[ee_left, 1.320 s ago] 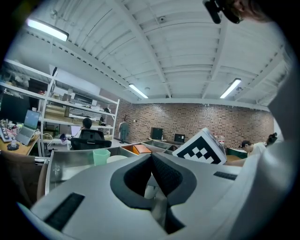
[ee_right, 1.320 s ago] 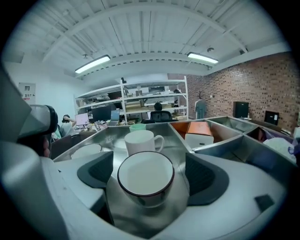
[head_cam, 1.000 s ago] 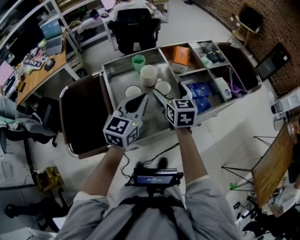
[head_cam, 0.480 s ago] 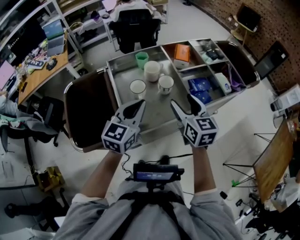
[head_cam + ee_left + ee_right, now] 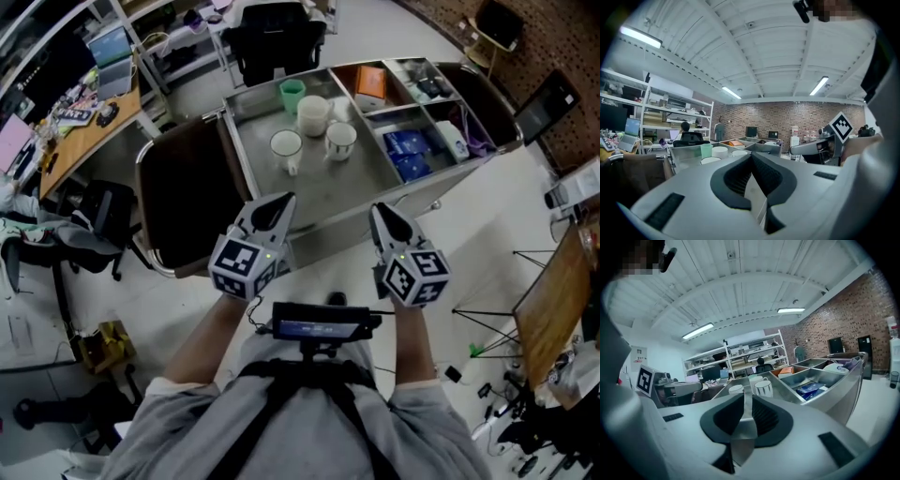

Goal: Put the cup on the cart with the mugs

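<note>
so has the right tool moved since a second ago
Yes. The right tool has drawn back toward the person, from over the cart tray beside the mugs to its near edge. Its jaws have just been closing on nothing.

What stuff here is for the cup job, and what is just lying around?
For the job:
- green cup
- white mugs
- cart

Just lying about:
- orange box in a side bin
- blue packets in another bin
- office chair
- laptop on the desk
</note>
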`<state>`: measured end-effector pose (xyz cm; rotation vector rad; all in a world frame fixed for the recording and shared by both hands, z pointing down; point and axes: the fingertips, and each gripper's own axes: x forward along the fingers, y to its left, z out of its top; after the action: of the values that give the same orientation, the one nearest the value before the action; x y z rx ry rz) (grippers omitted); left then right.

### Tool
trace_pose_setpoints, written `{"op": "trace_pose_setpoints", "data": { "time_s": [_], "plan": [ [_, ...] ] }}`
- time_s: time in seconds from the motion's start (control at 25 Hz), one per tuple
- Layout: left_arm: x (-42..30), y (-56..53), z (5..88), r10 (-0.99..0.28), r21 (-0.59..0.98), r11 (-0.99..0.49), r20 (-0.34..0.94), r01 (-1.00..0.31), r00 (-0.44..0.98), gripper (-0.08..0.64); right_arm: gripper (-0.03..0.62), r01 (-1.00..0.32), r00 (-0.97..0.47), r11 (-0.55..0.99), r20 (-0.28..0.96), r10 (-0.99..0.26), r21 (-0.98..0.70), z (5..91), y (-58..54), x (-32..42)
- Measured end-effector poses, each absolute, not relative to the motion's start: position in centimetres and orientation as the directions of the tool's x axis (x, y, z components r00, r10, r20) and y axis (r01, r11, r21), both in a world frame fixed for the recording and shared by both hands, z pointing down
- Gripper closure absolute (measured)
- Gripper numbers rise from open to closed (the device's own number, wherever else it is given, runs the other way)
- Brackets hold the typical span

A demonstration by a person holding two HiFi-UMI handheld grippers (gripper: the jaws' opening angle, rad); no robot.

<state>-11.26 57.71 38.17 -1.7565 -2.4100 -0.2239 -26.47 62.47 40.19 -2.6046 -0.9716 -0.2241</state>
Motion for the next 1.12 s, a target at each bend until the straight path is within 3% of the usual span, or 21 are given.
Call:
{"op": "trace_pose_setpoints", "data": {
  "time_s": [0.2, 1.12],
  "plan": [
    [-11.2, 55.9, 39.0, 0.928, 0.055, 0.301, 0.214, 0.952, -0.306, 0.563, 0.584, 0.671, 0.741, -0.689, 0.263, 0.618, -0.274, 40.3, 61.0, -27.9],
    [-11.1, 53.5, 41.2, 0.932, 0.120, 0.272, 0.214, 0.955, -0.292, 0.563, 0.588, 0.687, 0.719, -0.690, 0.350, 0.601, -0.226, 43.5, 58.4, -28.9]
  ]
}}
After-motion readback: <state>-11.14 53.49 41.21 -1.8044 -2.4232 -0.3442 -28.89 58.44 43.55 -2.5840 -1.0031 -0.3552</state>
